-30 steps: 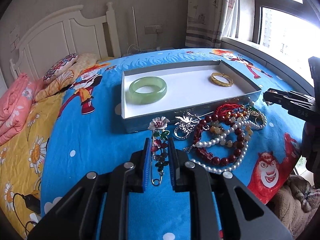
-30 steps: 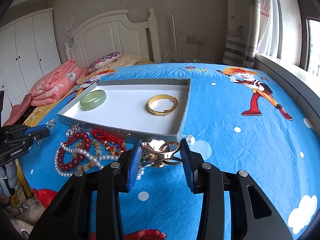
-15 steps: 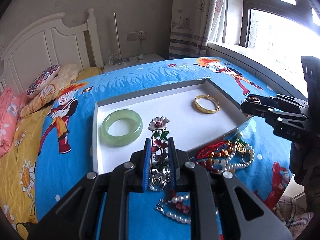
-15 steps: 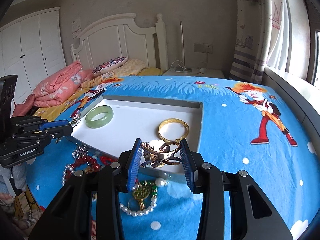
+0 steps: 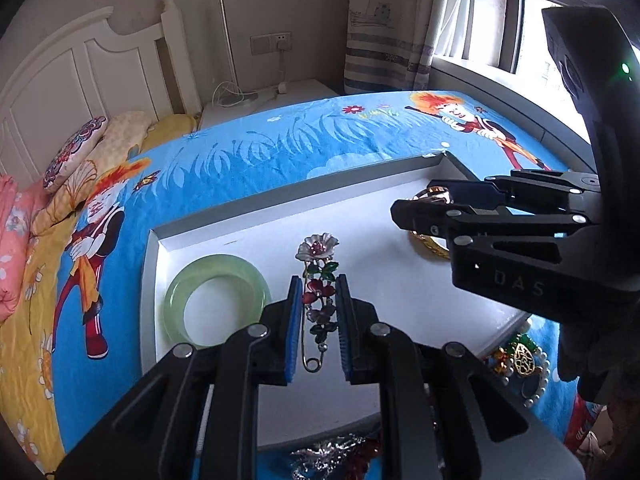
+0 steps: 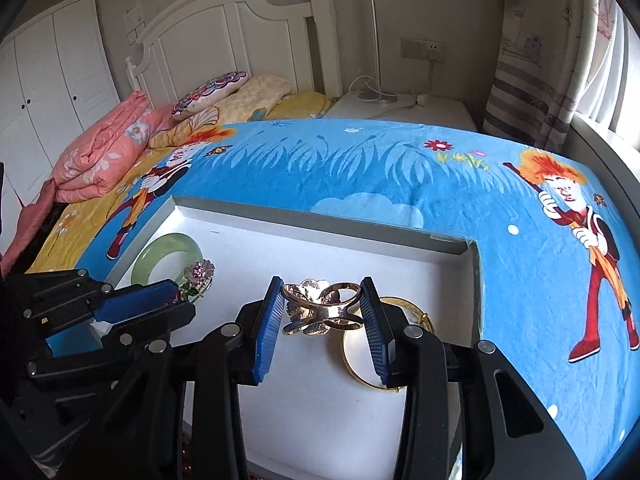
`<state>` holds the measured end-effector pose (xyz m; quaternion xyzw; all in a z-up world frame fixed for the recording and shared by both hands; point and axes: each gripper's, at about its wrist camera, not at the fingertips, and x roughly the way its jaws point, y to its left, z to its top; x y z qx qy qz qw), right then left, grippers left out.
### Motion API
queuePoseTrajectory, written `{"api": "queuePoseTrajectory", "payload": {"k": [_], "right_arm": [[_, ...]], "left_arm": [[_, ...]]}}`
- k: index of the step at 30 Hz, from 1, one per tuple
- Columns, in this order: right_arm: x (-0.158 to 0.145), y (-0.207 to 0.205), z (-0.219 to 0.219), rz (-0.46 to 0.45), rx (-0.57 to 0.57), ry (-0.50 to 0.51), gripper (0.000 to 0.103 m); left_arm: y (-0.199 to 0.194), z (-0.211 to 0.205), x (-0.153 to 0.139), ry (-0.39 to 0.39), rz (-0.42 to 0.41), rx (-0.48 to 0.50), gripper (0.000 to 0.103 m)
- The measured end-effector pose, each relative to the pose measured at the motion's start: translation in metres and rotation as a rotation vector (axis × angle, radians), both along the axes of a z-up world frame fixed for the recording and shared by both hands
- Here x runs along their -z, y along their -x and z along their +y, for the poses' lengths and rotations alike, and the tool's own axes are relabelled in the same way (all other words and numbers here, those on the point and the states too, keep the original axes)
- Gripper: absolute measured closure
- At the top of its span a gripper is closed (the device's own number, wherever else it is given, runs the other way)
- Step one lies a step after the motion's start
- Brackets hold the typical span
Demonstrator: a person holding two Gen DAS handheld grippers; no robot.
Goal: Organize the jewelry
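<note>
My left gripper is shut on a flower brooch with a long pin and holds it over the white tray. It also shows at the left of the right wrist view. My right gripper is shut on a gold scarf ring over the tray's right part. It shows at the right of the left wrist view. A green jade bangle lies in the tray's left part. A gold bangle lies in its right part, partly hidden by the right gripper.
Loose bead and pearl jewelry lies on the blue cartoon blanket beside the tray's near right edge, and a silver piece lies below its front edge. Pillows and a folded pink quilt lie by the white headboard.
Both grippers moved forward from the jewelry pile to over the tray, each carrying its piece. The tray now fills the lower middle of both views.
</note>
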<state>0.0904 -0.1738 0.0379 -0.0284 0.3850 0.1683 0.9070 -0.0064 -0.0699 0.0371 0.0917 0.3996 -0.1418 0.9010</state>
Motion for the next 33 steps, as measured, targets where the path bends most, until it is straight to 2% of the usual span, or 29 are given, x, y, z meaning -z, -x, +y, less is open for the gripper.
{"api": "queuePoseTrajectory", "payload": {"k": [6, 13, 15, 16, 17, 19, 21, 23, 25, 29, 33], "right_arm": [[0.007, -0.018, 0.011, 0.035, 0.009, 0.030, 0.065], [0.008, -0.032, 0.013, 0.069, 0.028, 0.008, 0.061], [0.005, -0.030, 0.008, 0.054, 0.042, -0.023, 0.056], [0.003, -0.030, 0.006, 0.048, 0.046, -0.031, 0.054], [0.002, -0.028, 0.003, 0.044, 0.052, -0.043, 0.054], [0.000, -0.023, -0.003, 0.040, 0.057, -0.067, 0.054], [-0.005, -0.014, -0.011, 0.024, 0.055, -0.086, 0.054], [-0.010, -0.002, -0.018, 0.001, 0.048, -0.108, 0.054], [-0.015, 0.013, -0.027, -0.027, 0.039, -0.130, 0.054], [-0.016, 0.047, -0.047, -0.061, 0.029, -0.158, 0.054], [-0.007, 0.083, -0.067, -0.087, 0.036, -0.158, 0.054]], "left_arm": [[-0.010, 0.001, 0.009, -0.007, 0.025, -0.021, 0.087], [-0.021, 0.007, 0.009, 0.000, 0.021, -0.055, 0.086], [-0.021, 0.009, 0.008, 0.009, 0.021, -0.061, 0.080], [-0.020, 0.011, 0.007, 0.019, 0.019, -0.059, 0.072], [-0.018, 0.013, 0.005, 0.025, 0.017, -0.063, 0.059], [-0.012, 0.018, 0.000, 0.032, -0.010, -0.074, 0.048], [-0.003, 0.026, -0.008, 0.051, -0.032, -0.079, 0.041], [0.006, 0.038, -0.014, 0.086, -0.048, -0.095, 0.029], [0.016, 0.053, -0.019, 0.122, -0.067, -0.131, 0.022], [0.041, 0.082, -0.021, 0.185, -0.073, -0.183, 0.019], [0.068, 0.095, -0.015, 0.203, -0.067, -0.192, 0.019]]}}
